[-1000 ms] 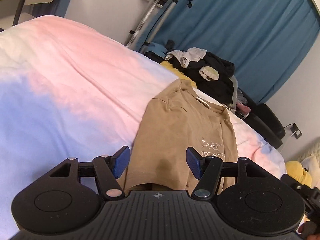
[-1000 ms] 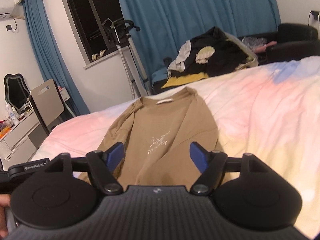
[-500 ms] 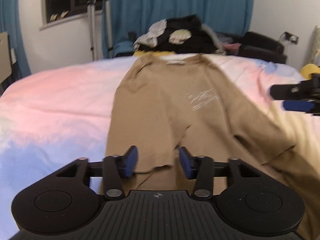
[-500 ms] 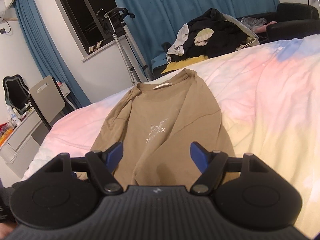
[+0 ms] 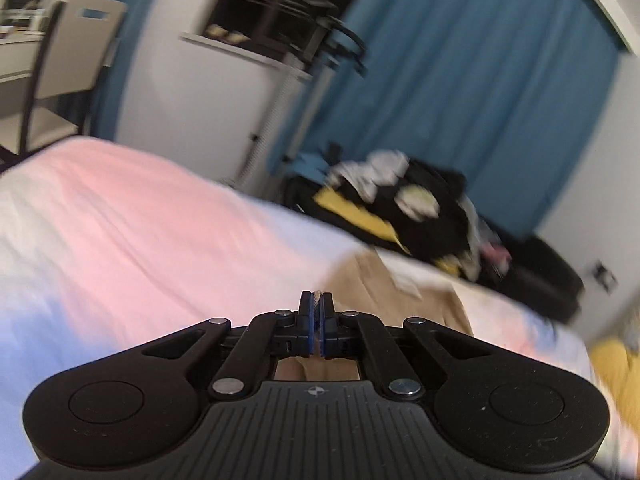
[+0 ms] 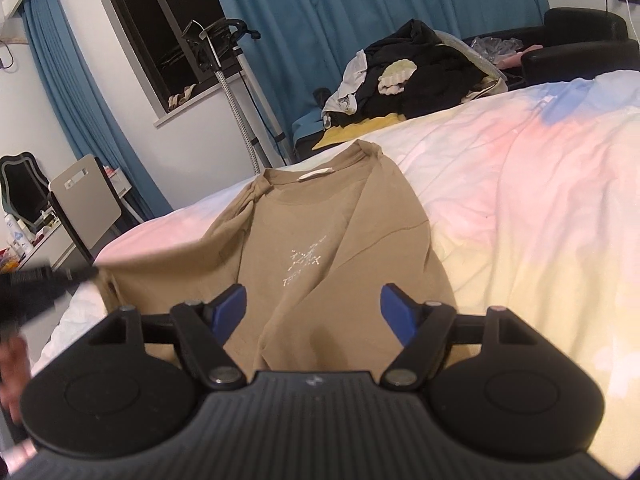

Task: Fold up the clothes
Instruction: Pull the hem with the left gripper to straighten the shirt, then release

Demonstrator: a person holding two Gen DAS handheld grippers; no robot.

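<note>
L claw (image 5: 316,322): jaws just closed, pinched on tan fabric of the T-shirt (image 6: 320,240), edge lifted | R claw (image 6: 314,312): jaws wide apart, holding nothing, hovering over shirt's lower part | T-shirt: front up on bed (image 6: 540,208), collar far end | clothes pile (image 6: 416,76) beyond bed.

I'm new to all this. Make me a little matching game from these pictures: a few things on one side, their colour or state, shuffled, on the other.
Things:
1. T-shirt
2. left tongs
3. right tongs
4. curtain

States:
A. open, nothing gripped
B. blue
C. tan, lying on the bed
D. shut on a bit of tan cloth

Pairs: 1-C, 2-D, 3-A, 4-B
</note>
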